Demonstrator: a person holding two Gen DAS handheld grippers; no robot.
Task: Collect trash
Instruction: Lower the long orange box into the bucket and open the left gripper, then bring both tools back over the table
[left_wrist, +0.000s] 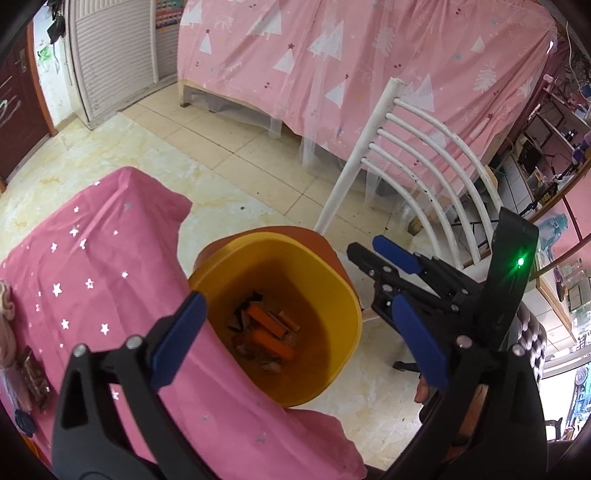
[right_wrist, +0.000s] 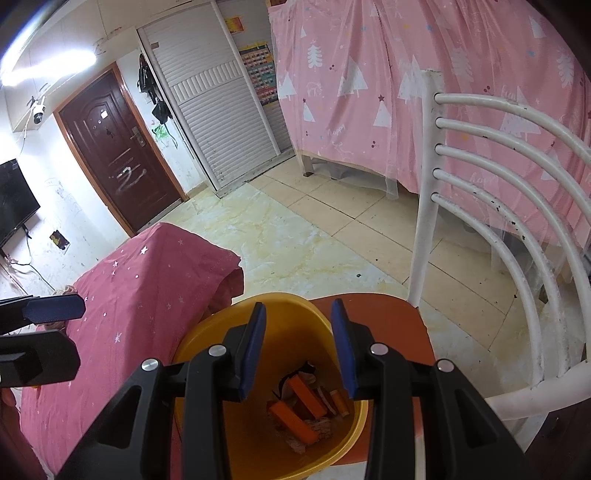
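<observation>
A yellow bin (left_wrist: 343, 295) (right_wrist: 199, 332) stands on an orange seat (right_wrist: 388, 314) beside the table. Inside it lie orange sticks (left_wrist: 266, 321) (right_wrist: 293, 421), dark wrappers and crumpled scraps. My left gripper (left_wrist: 299, 301) hangs over the bin, open wide, with nothing between its blue pads (left_wrist: 177, 339). My right gripper (right_wrist: 299, 306) also points down into the bin, open with a narrow gap and nothing held. The left wrist view shows the right gripper (left_wrist: 364, 277) at the bin's right rim. The right wrist view shows the left gripper (right_wrist: 70, 332) at the left edge.
A pink star-print cloth (left_wrist: 110, 277) covers the table left of the bin, with a brown snack pack (left_wrist: 35, 373) and a blue cap (left_wrist: 24, 421) near its left edge. A white chair back (left_wrist: 424, 155) rises behind the bin. A pink-draped bed (left_wrist: 351, 55) stands across the tiled floor.
</observation>
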